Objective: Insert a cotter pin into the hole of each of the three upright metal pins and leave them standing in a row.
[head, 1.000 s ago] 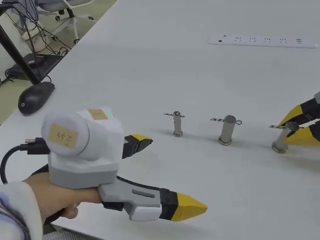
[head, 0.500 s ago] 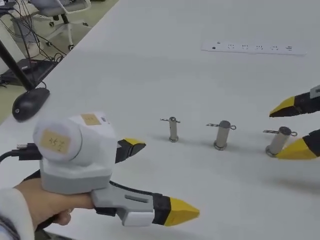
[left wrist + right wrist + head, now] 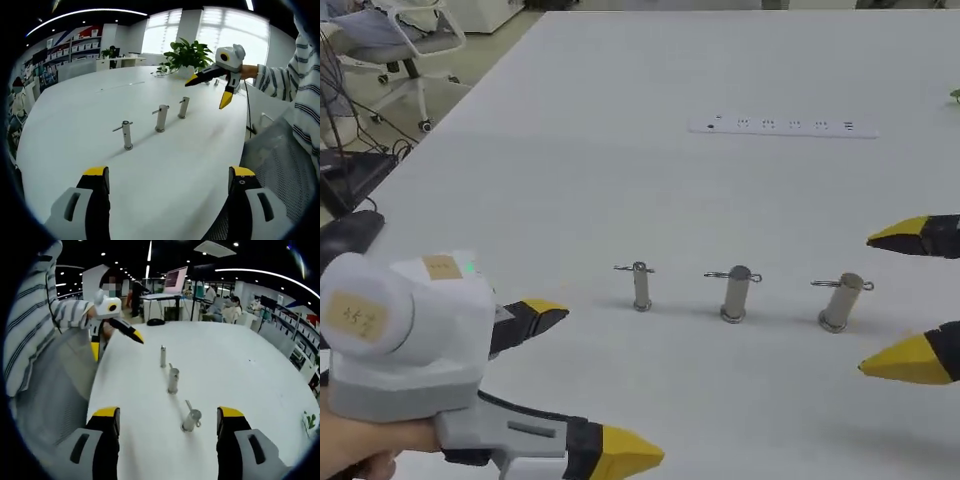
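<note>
Three cottered metal pins stand in line.
Empty, the left tongs and right tongs gape; withdraw wide of the end pin.

Right gripper has opened; backed clear of rightmost pin.

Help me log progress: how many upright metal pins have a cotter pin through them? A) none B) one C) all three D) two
C: the left metal pin, middle metal pin and right metal pin each show a cotter pin across the top.
</note>
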{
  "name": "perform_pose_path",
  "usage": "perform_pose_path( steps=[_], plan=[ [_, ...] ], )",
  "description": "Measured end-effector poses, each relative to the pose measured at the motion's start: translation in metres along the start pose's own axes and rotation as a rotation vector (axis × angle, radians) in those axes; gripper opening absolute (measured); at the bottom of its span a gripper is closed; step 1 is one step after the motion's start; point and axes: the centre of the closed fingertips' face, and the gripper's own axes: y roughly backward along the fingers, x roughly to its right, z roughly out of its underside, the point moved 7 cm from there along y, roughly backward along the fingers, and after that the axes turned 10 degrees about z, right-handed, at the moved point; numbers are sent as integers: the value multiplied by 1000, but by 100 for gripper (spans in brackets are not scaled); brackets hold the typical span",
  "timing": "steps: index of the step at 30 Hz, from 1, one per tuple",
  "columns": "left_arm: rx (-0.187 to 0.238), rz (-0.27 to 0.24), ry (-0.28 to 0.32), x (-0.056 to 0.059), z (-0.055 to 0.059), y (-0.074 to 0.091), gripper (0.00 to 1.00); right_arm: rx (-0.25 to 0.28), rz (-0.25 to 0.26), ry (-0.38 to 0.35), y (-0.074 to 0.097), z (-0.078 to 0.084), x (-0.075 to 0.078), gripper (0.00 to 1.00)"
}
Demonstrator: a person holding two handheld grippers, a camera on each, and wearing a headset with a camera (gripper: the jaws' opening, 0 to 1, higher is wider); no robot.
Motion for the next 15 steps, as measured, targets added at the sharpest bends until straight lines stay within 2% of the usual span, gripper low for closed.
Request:
perform_pose_path(
  steps=[2, 4, 9, 12, 15],
  plan=[
    [1, -11, -1, -4, 0, 4, 99, 6, 36, -42, 5, 2, -5, 85],
    [4, -18, 1, -6, 0, 7, 99, 20, 51, -77, 10, 5, -5, 86],
    [7, -21, 19, -11, 4, 16, 99, 73, 157, -212, 13, 8, -16, 88],
    [-8, -19, 22, -13, 7, 20, 99, 92, 184, -274, 15, 9, -25, 90],
    [-10, -19, 27, -16, 8, 24, 99, 86, 200, -313, 16, 12, -35, 93]
  ],
)
